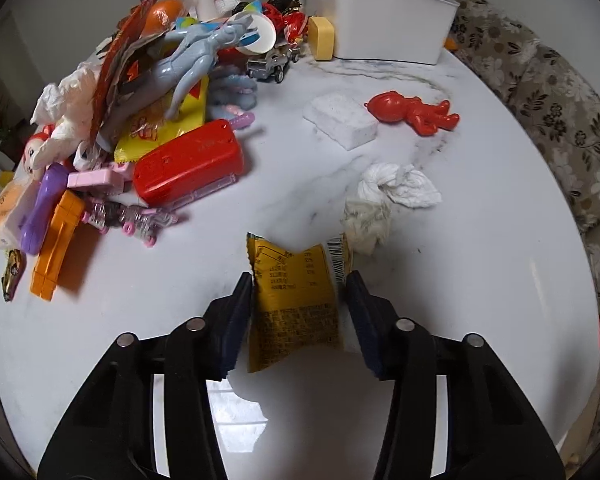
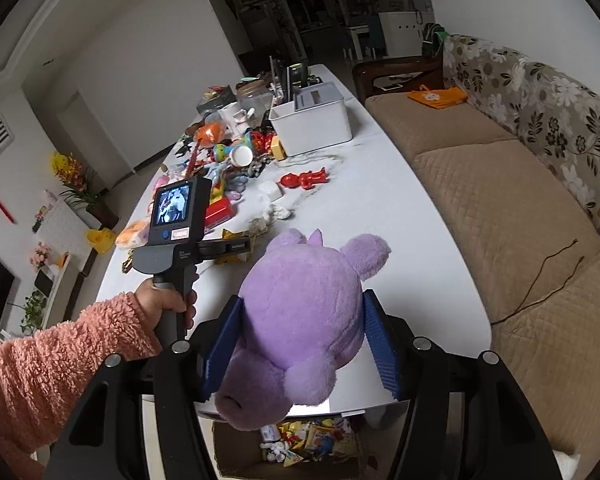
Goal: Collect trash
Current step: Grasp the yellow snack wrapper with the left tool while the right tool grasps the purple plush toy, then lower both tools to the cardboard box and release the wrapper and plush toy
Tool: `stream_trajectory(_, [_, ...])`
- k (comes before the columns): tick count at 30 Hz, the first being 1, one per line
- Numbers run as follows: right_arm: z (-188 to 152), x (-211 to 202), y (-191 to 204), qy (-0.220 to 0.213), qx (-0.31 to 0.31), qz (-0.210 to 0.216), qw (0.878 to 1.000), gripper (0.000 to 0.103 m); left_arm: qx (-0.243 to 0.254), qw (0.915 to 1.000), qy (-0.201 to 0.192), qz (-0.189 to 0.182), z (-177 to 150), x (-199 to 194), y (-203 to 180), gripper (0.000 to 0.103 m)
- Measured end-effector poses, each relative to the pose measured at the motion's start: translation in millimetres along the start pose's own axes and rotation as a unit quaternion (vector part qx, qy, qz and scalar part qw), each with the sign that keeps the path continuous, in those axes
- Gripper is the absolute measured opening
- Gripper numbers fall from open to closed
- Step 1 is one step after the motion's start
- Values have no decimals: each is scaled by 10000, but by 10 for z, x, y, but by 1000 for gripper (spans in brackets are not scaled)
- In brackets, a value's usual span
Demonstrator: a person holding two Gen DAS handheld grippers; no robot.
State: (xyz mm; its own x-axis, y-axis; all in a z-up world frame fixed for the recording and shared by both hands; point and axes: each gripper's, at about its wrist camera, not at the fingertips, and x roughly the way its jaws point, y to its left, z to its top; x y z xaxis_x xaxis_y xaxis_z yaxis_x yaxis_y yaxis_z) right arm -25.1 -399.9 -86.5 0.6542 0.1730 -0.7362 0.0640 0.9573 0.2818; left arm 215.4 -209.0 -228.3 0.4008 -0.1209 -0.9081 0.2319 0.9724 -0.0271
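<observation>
My left gripper (image 1: 298,280) stands around a yellow snack wrapper (image 1: 292,300) on the white marble table (image 1: 480,280); its left pad touches the wrapper and a small gap shows at the right pad. Crumpled white tissues (image 1: 396,188) lie just beyond it. My right gripper (image 2: 302,320) is shut on a purple plush pig (image 2: 300,320) and holds it above the table's near edge. Below it a cardboard box (image 2: 236,456) holds several wrappers. The left gripper also shows in the right wrist view (image 2: 236,246), held by a hand in a pink fleece sleeve.
A heap of toys and wrappers (image 1: 148,92) fills the table's left side, with a red case (image 1: 188,164). A white foam block (image 1: 340,120), a red toy figure (image 1: 416,112) and a white bin (image 1: 380,16) lie farther off. A sofa (image 2: 500,200) runs along the right.
</observation>
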Motion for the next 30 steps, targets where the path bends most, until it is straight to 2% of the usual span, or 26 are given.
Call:
stream_trajectory(2, [6, 36, 66, 36, -115, 141, 9998, 59, -142, 9992, 54, -378, -113, -112, 147, 42])
stream_trajectory(6, [1, 151, 319, 188, -484, 434, 9977, 59, -272, 9952, -135, -928, -447, -531, 456, 41])
stream_trajectory(8, [-75, 198, 526, 371, -773, 689, 9939, 59, -206, 9909, -284, -1298, -713, -897, 644, 41])
stream_trajectory(10, [-200, 238, 724, 621, -1098, 933, 9876, 59, 24, 9881, -355, -1497, -1062, -1268, 793, 41])
stream_trajectory(12, [-375, 275, 881, 927, -1343, 1108, 9804, 59, 238, 9861, -260, -1622, -1416, -1535, 895, 41])
stream_trajectory(15, [-731, 368, 1033, 1534, -1623, 1214, 9672, 59, 335, 9830, 280, -1785, -2112, -1715, 1066, 41])
stream_trajectory(18, [-1137, 564, 1050, 2094, -1705, 1202, 9553, 59, 257, 9803, 957, -1706, -2625, -1496, 1125, 41])
stream_trajectory(21, [-1682, 1014, 1001, 2597, -1862, 952, 9428, 59, 138, 9728, 1627, -1642, -3187, -996, 1108, 41])
stream_trajectory(23, [-2060, 1395, 896, 2856, -1907, 771, 9360, 59, -14, 9661, 1980, -1656, -3506, -444, 1081, 41])
stream_trajectory(25, [-2357, 1812, 784, 3040, -1890, 578, 9320, 60, -99, 9636, 2182, -1543, -3726, 38, 1048, 42])
stream_trajectory(26, [-2558, 2084, 706, 3195, -1942, 363, 9268, 63, -209, 9636, 2238, -1448, -3821, 278, 1046, 44])
stream_trajectory(27, [-2706, 2310, 633, 3328, -1925, 158, 9230, 73, -310, 9633, 2336, -1284, -3896, 508, 1047, 45])
stream_trajectory(28, [-2792, 2473, 579, 3448, -1887, 62, 9195, 89, -488, 9594, 2562, -1070, -3988, 809, 1061, 58])
stream_trajectory(29, [-2915, 2671, 516, 3643, -1870, 6, 9123, 91, -689, 9542, 2747, -963, -4062, 1060, 1086, 66])
stream_trajectory(30, [-3005, 2805, 479, 3734, -1893, -101, 9081, 91, -774, 9505, 2862, -931, -4092, 1189, 1096, 68])
